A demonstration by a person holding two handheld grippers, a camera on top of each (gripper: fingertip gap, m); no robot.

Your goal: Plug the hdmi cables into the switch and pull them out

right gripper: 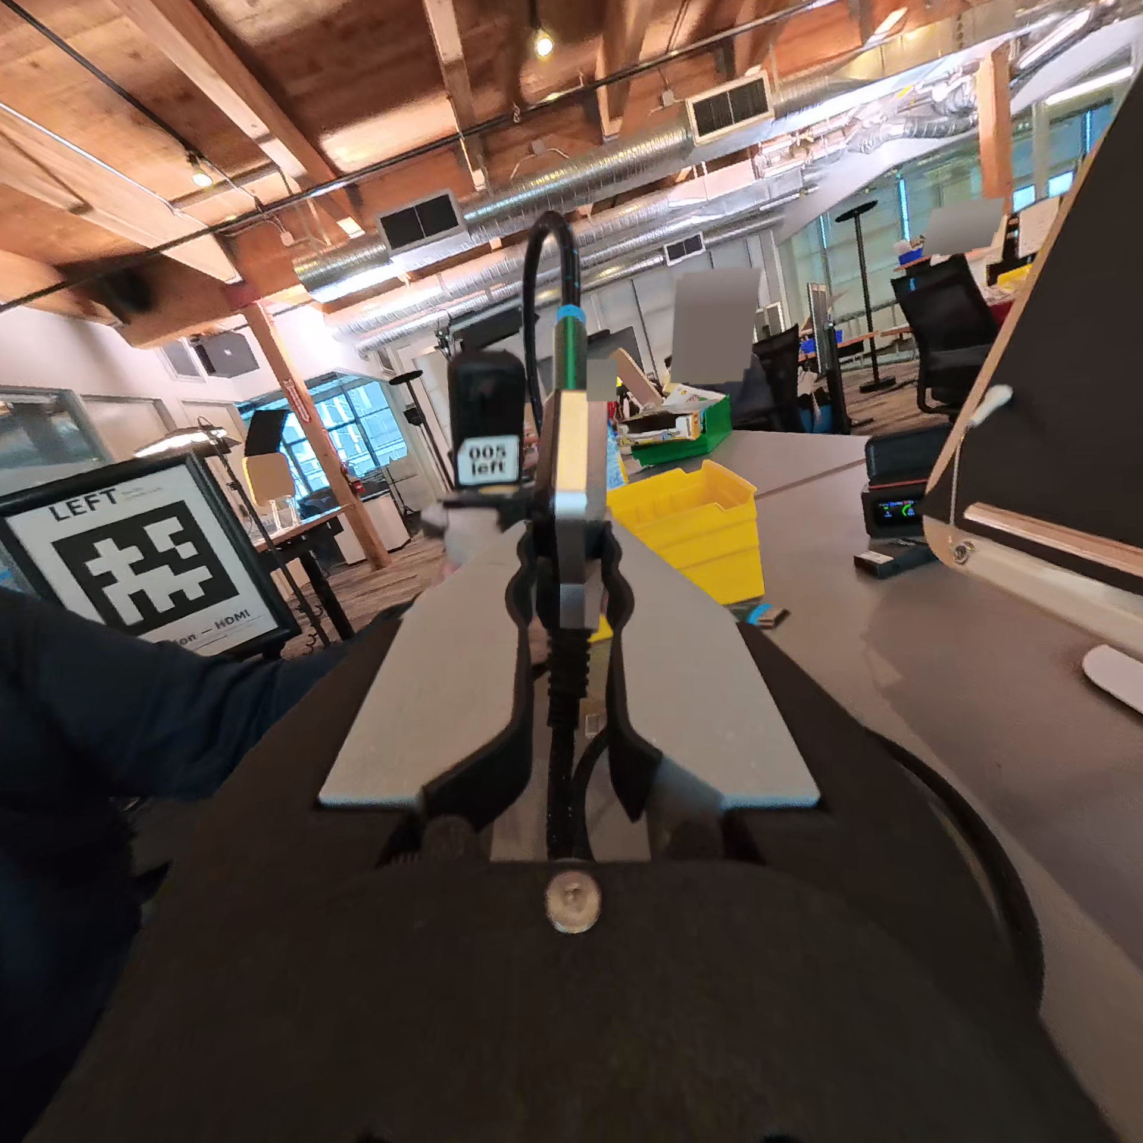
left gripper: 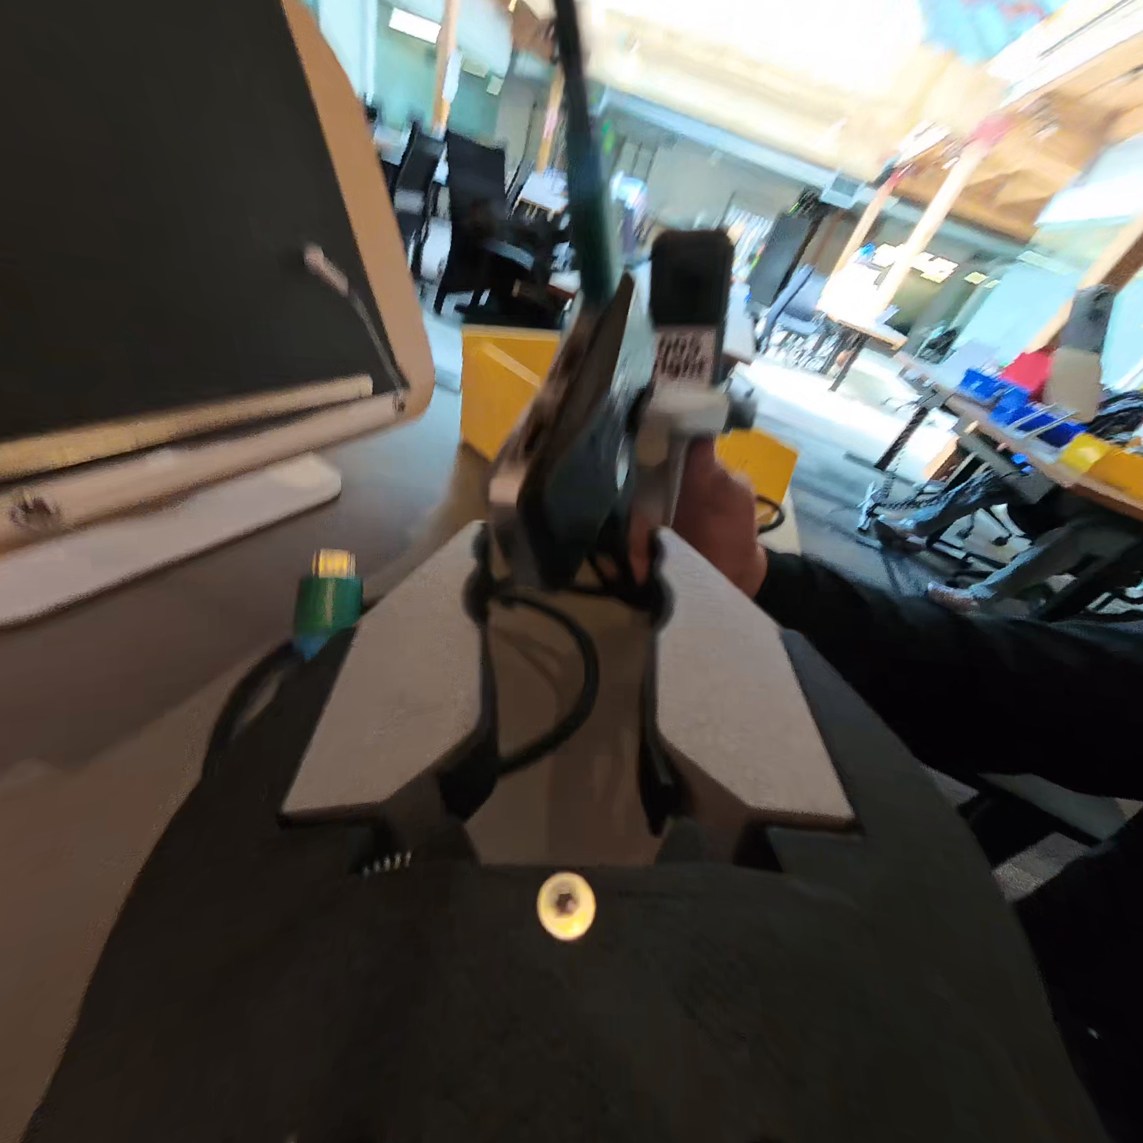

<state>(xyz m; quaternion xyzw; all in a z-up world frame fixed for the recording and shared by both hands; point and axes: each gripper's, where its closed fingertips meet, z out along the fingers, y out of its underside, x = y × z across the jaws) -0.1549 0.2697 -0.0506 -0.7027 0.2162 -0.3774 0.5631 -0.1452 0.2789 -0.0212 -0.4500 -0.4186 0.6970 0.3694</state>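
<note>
My right gripper (right gripper: 572,575) is shut on the HDMI switch (right gripper: 578,470), a flat metal box seen edge-on and held above the table. A green HDMI plug (right gripper: 568,352) sits in its top end, and a black cable (right gripper: 564,711) leaves its lower end. In the blurred left wrist view the switch (left gripper: 569,445) stands between the tips of my left gripper (left gripper: 566,572), whose jaws are apart. A loose green plug with a gold tip (left gripper: 329,587) lies left of my left finger. The right gripper's body (left gripper: 686,321) and a hand show beyond.
A yellow bin (right gripper: 699,526) stands on the grey table (right gripper: 928,649) behind the switch and also shows in the left wrist view (left gripper: 501,383). A black board with a wooden edge (right gripper: 1051,371) leans at the right. A framed marker sign (right gripper: 142,556) stands at the left. Only a small space, under 4 cm, lies between the two pairs of fingers.
</note>
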